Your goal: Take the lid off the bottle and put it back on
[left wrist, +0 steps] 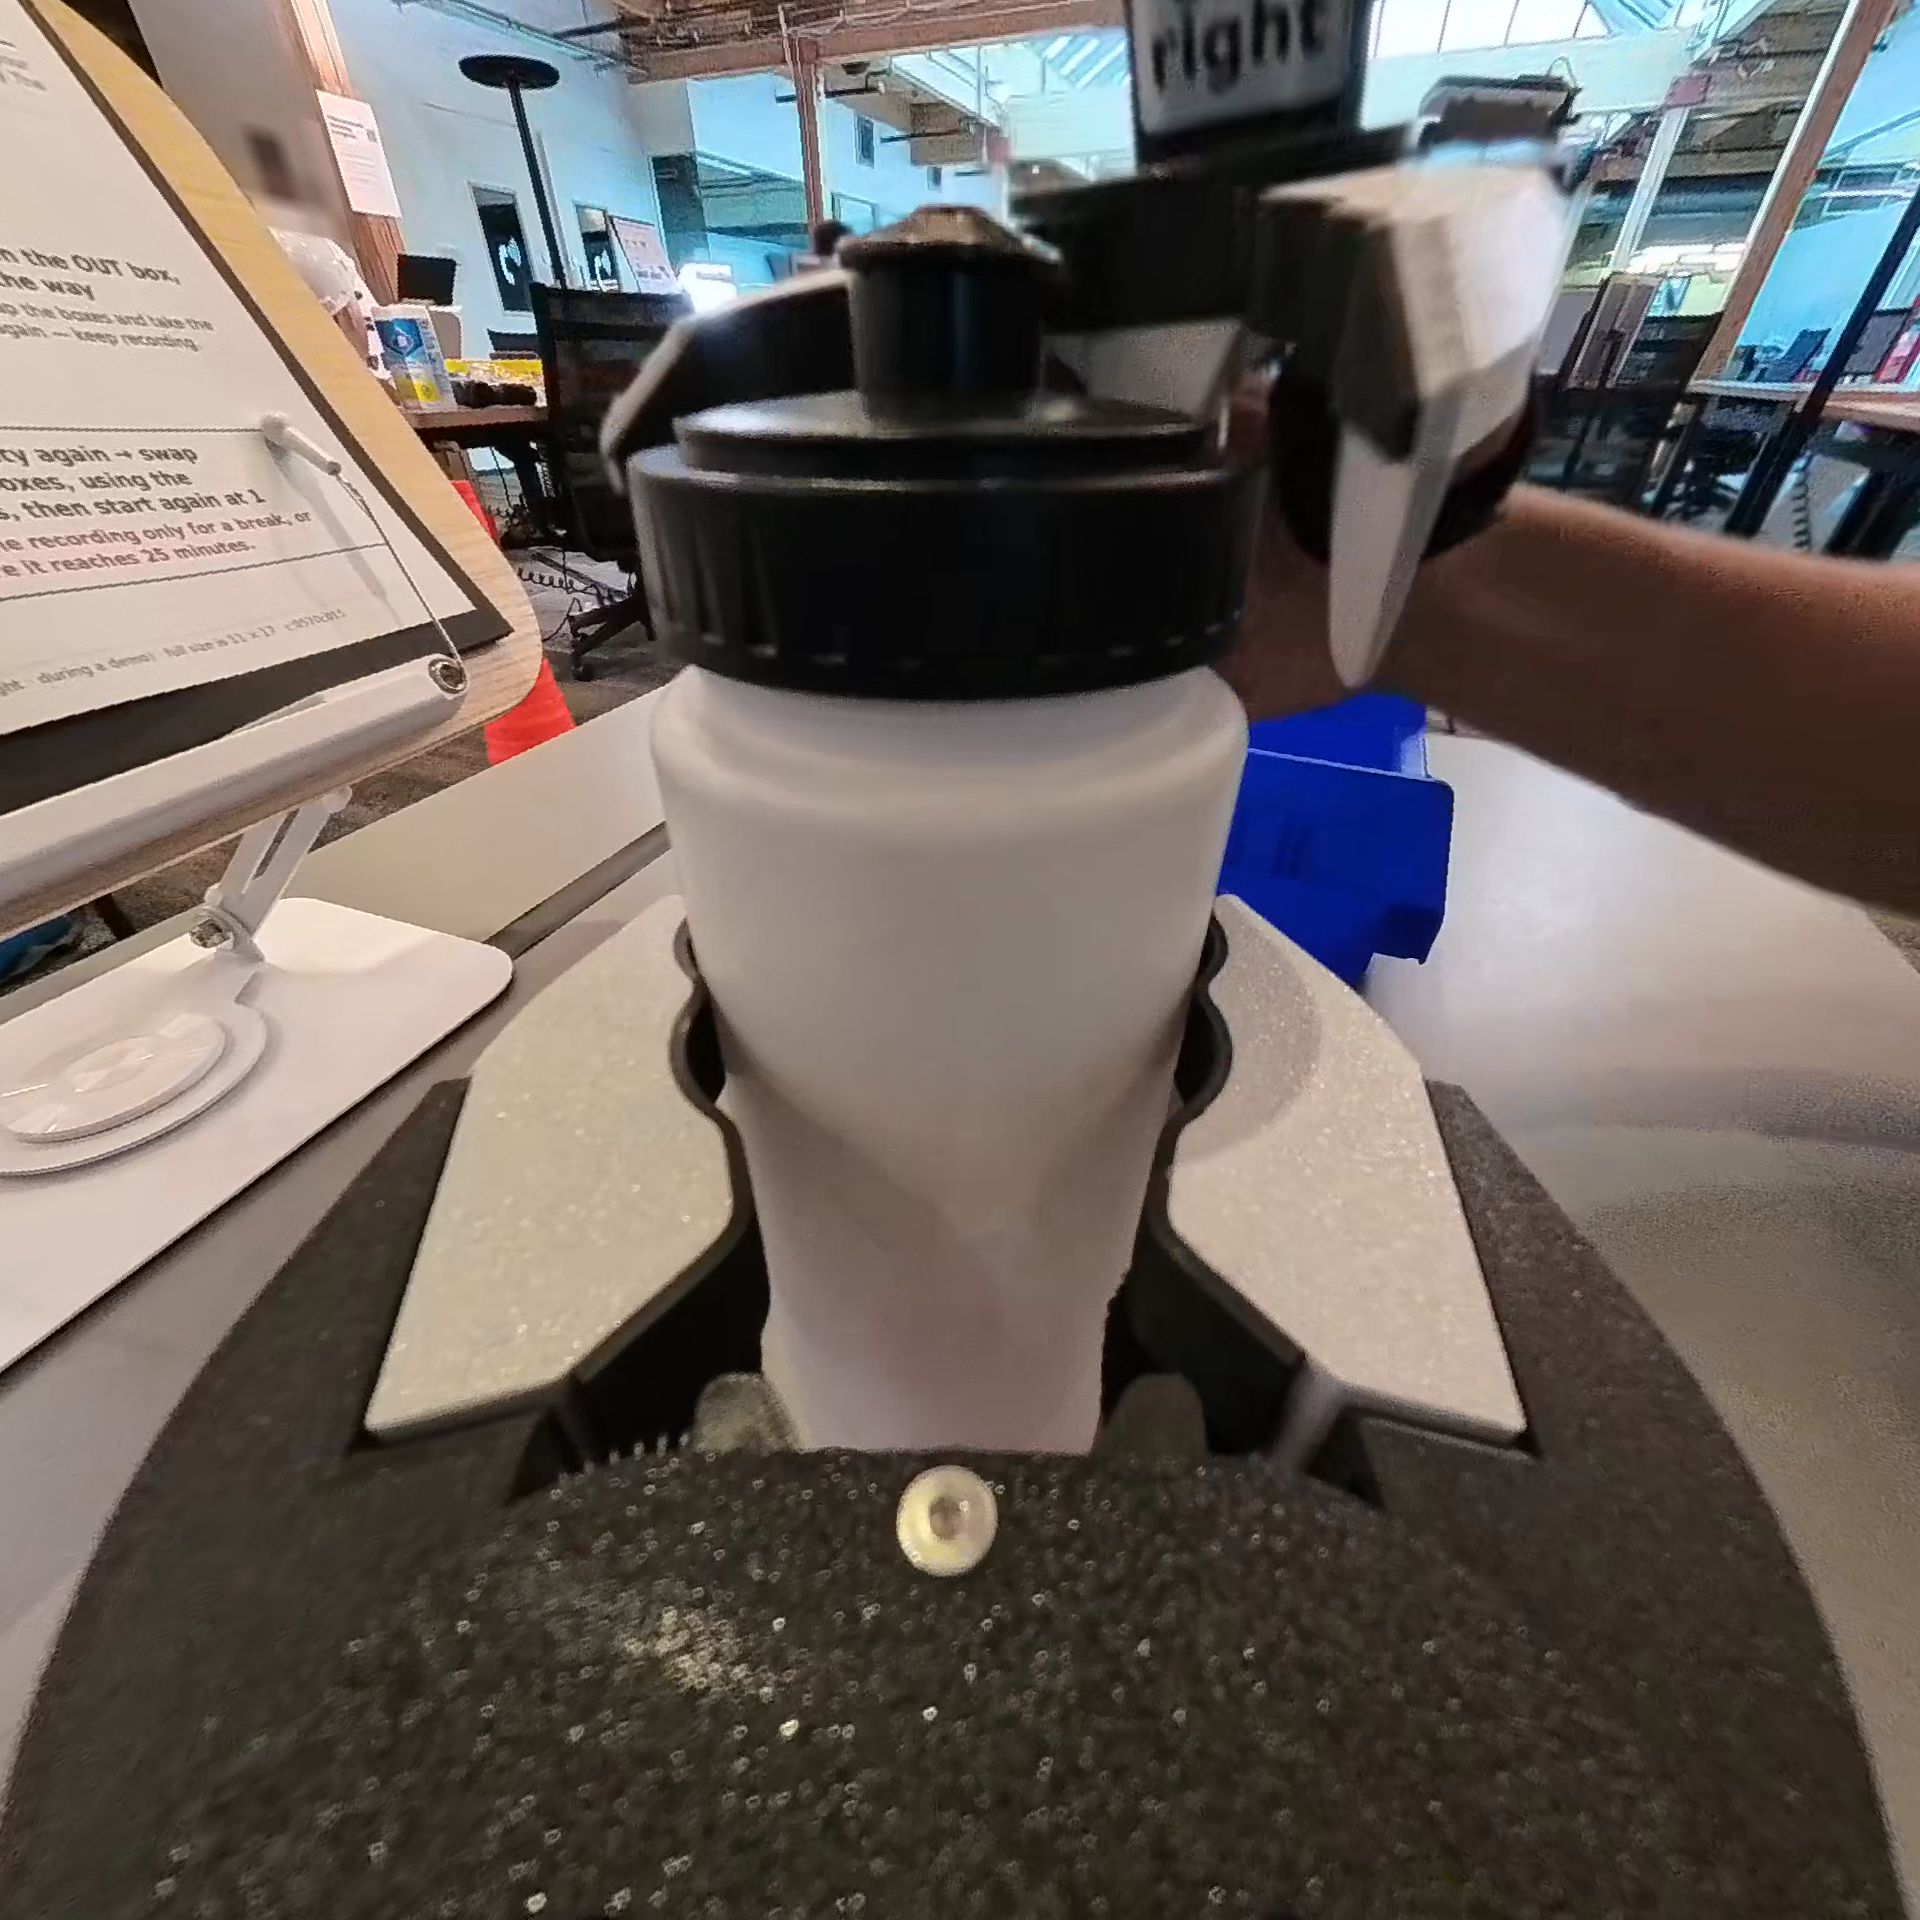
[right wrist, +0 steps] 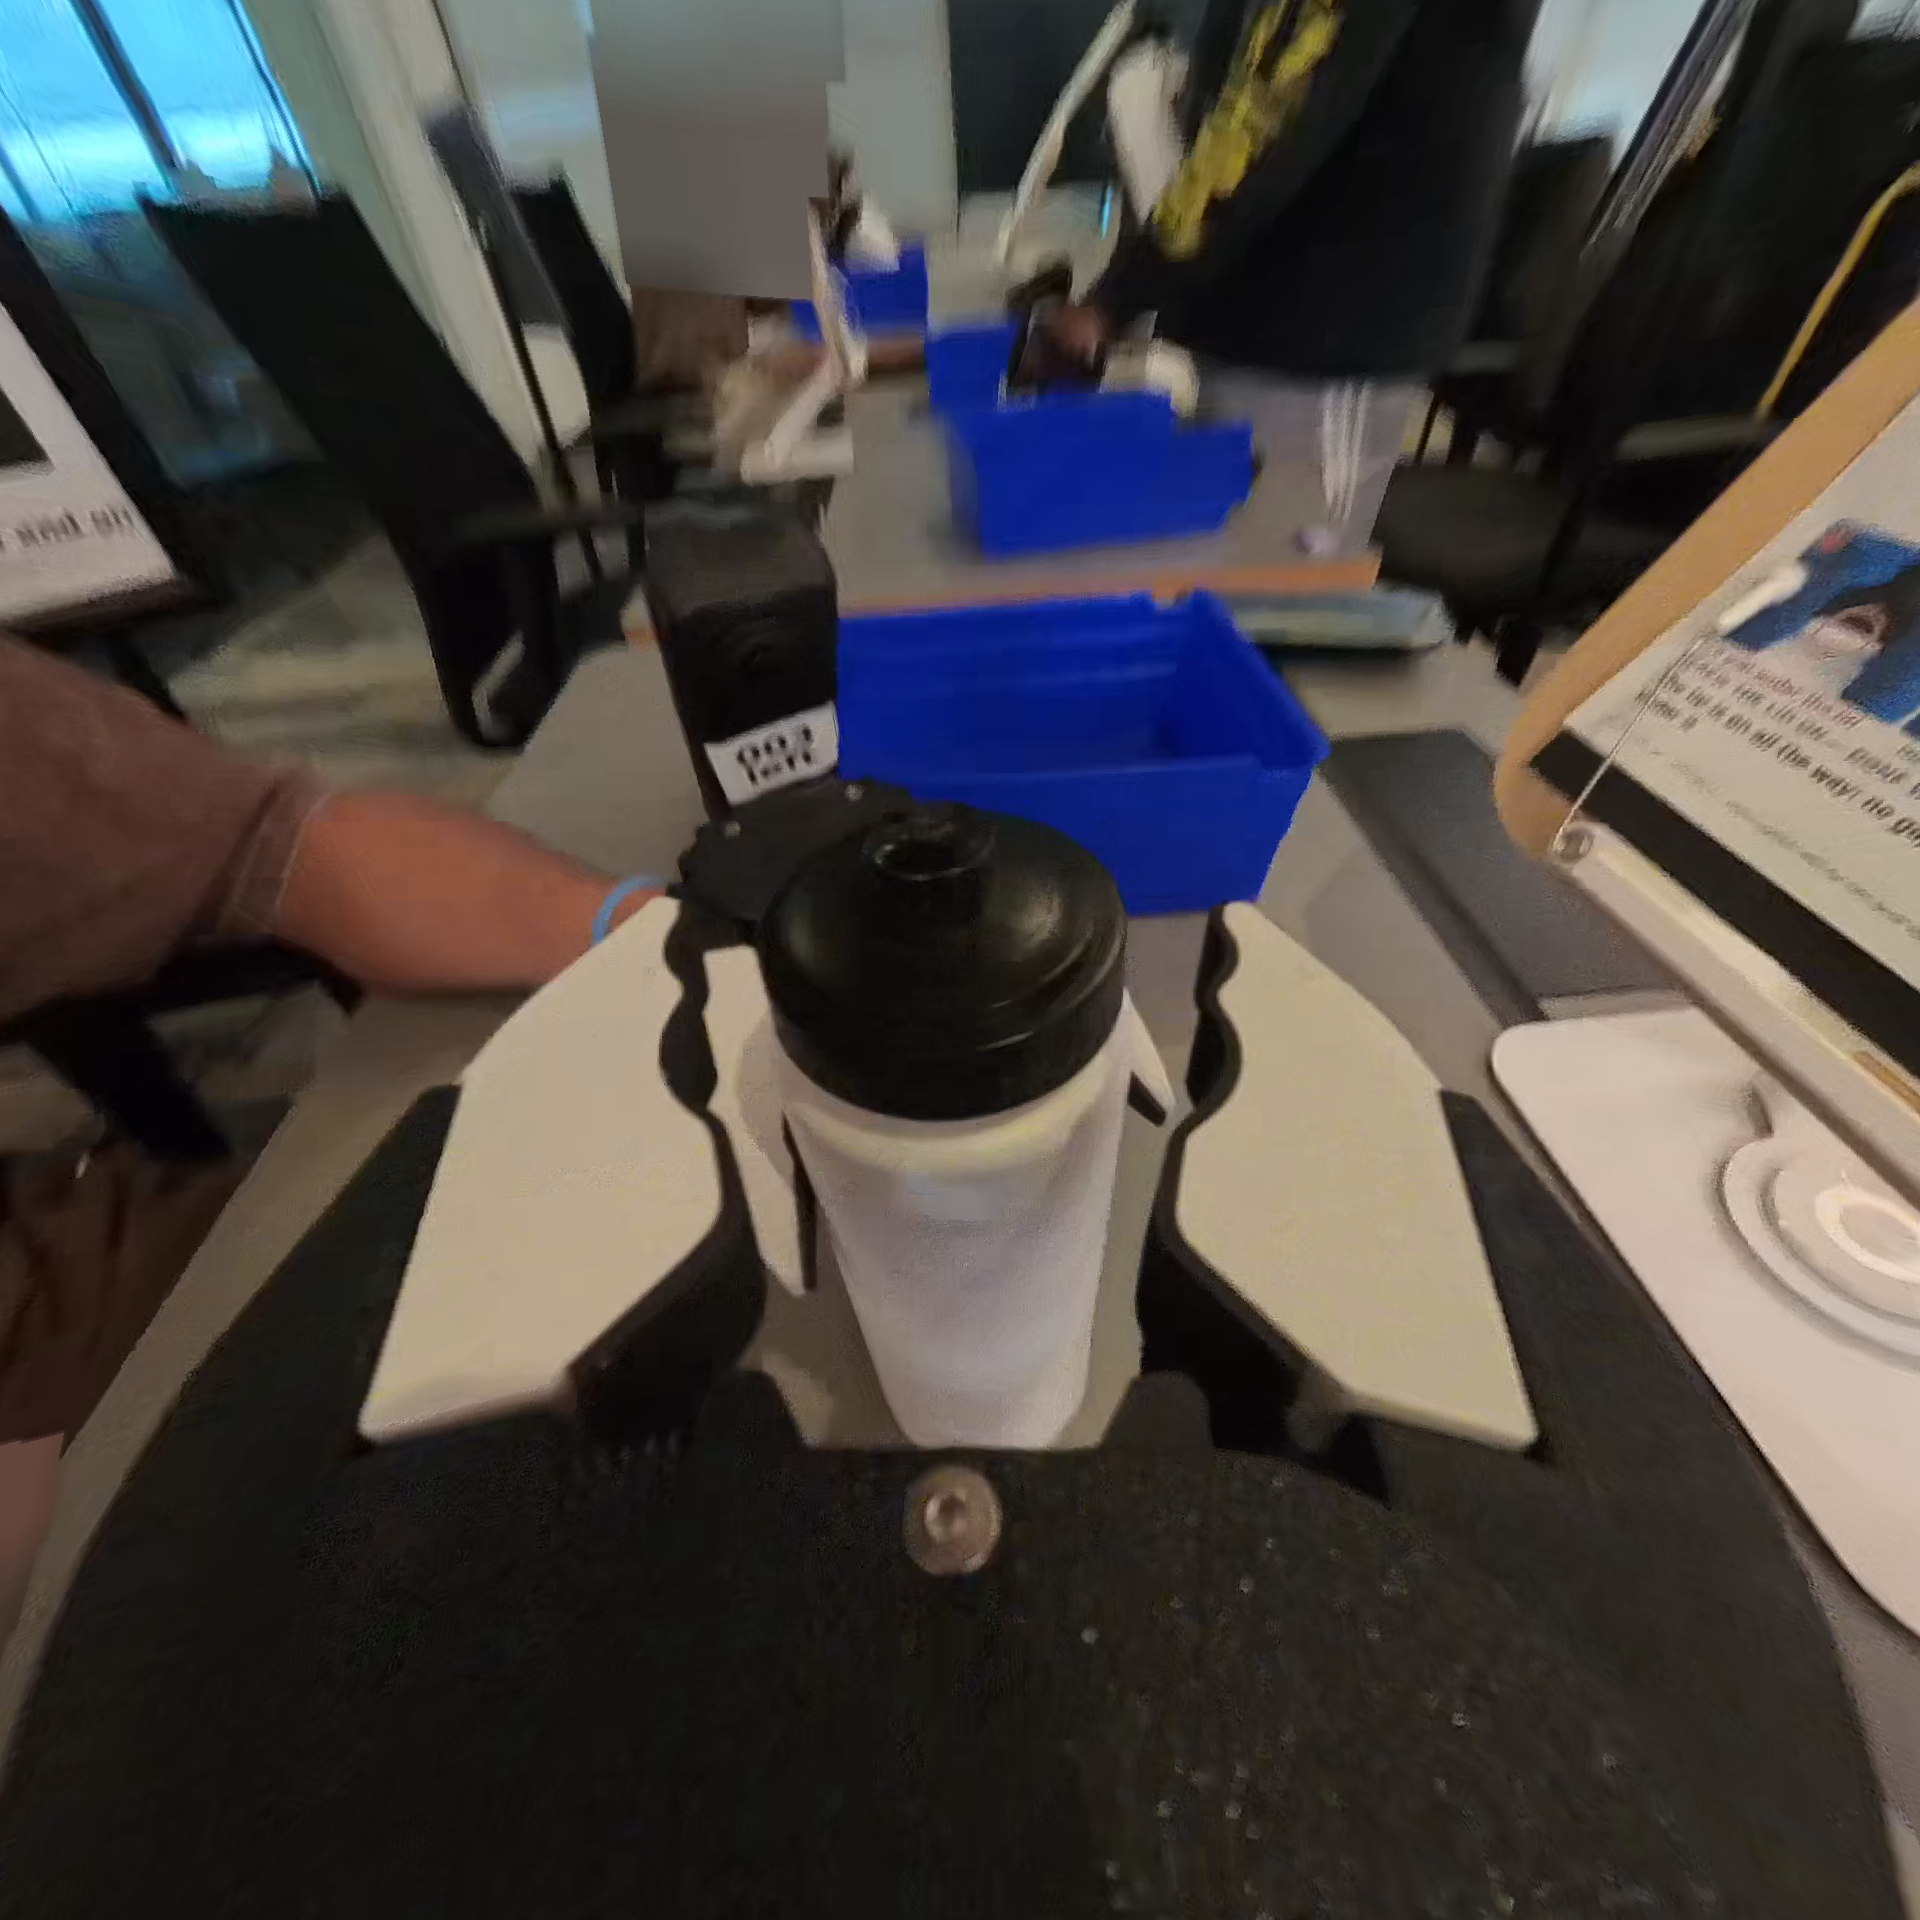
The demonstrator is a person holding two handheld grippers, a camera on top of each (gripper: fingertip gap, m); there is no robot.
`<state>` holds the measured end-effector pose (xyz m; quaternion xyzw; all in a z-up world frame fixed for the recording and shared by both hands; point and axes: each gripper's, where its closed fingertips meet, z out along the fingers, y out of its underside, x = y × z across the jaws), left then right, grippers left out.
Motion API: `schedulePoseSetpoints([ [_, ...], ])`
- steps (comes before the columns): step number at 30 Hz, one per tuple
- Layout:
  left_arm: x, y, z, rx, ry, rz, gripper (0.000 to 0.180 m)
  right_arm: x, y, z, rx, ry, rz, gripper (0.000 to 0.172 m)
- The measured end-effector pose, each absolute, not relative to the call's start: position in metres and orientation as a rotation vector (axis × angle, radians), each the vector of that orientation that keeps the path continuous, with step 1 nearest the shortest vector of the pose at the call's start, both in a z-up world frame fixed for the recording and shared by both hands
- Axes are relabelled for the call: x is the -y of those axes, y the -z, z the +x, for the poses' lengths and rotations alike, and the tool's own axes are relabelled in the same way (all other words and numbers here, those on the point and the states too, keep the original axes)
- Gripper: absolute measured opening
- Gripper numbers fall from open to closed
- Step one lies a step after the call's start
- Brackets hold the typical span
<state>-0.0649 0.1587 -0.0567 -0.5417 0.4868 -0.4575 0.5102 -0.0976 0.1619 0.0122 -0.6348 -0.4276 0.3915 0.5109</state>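
the left wrist view looks level from close in, along its own fingers at the bottle (left wrist: 951, 987), which fills the middle; the right gripper (left wrist: 1039, 416) shows beyond it. the right wrist view looks down from higher at the bottle (right wrist: 966, 1226). both share the bottle, lid (left wrist: 935, 540) and blue bin (right wrist: 1081, 748).

It was an open-plan office or lab workspace. Desks (left wrist: 1860, 405), office chairs (left wrist: 603, 364) and exposed ceiling beams (left wrist: 831, 42) filled the background. Blue bins (right wrist: 1081, 727) sat on grey tables (left wrist: 1662, 935).
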Motion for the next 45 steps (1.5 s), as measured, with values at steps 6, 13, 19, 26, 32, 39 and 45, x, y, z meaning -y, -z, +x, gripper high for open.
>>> schedulePoseSetpoints([
  [6, -0.158, 0.057, -0.065, -1.173, 1.104, -1.303, 0.086, -0.162, -0.023, -0.086, 0.833, -0.941, -1.470, 0.088],
  [13, -0.158, 0.057, -0.065, -1.173, 1.103, -1.304, 0.086, -0.158, -0.008, -0.092, 0.852, -0.877, -1.526, 0.066],
  [19, -0.159, 0.057, -0.065, -1.168, 1.101, -1.307, 0.086, -0.158, -0.008, -0.092, 0.708, -0.755, -1.578, 0.065],
  [26, -0.159, 0.057, -0.065, -1.168, 1.100, -1.307, 0.086, -0.159, -0.007, -0.091, 0.301, -0.387, -1.666, 0.065],
  [32, -0.158, 0.057, -0.065, -1.174, 1.097, -1.309, 0.086, -0.147, -0.024, -0.083, 0.338, -0.284, -1.575, 0.070],
  [39, -0.157, 0.057, -0.065, -1.179, 1.108, -1.304, 0.086, -0.138, -0.002, -0.092, 0.859, -0.607, -1.641, 0.094],
  [45, -0.156, 0.057, -0.064, -1.187, 1.116, -1.299, 0.086, -0.148, -0.003, -0.099, 1.030, -0.863, -1.646, 0.091],
])
